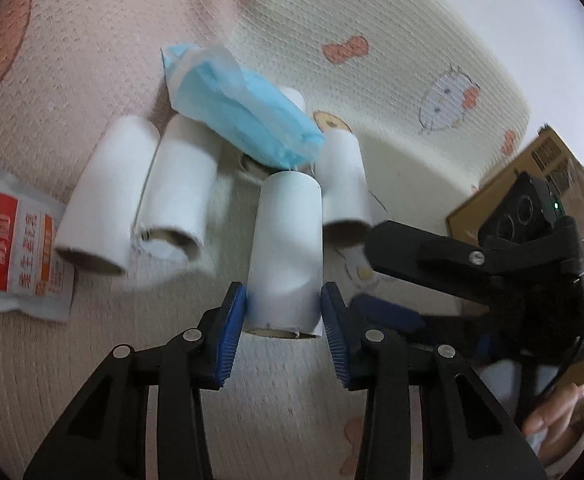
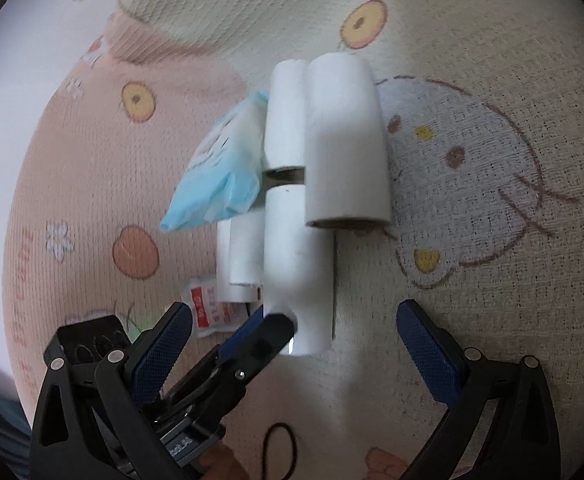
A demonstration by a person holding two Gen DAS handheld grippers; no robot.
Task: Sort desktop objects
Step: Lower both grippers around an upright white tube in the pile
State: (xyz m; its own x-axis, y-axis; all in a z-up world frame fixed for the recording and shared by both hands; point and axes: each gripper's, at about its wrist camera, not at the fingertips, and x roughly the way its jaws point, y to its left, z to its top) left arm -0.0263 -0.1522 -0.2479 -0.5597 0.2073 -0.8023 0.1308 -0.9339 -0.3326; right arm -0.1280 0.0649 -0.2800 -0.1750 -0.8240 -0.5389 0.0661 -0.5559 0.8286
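Note:
My left gripper (image 1: 284, 332) has its blue pads pressed on both sides of a white paper tube (image 1: 288, 256) that lies on the patterned cloth; the tube wall is slightly dented. From the right wrist view the same tube (image 2: 295, 264) points toward me with the left gripper (image 2: 288, 332) on its near end. My right gripper (image 2: 295, 310) stands wide open just in front of that tube, holding nothing; it shows as a black gripper (image 1: 367, 276) at the right of the left wrist view. Three more white tubes (image 1: 108, 200) (image 1: 176, 192) (image 1: 341, 180) lie around, with a blue face mask (image 1: 244, 116) draped over them.
A white sachet with red and orange print (image 1: 20, 256) lies left of the tubes. A cardboard box (image 1: 531, 184) stands at the right behind the right gripper. A black hair tie (image 2: 280, 452) lies on the cloth (image 2: 491, 240) near me. A person's hand (image 1: 551, 420) holds the right gripper.

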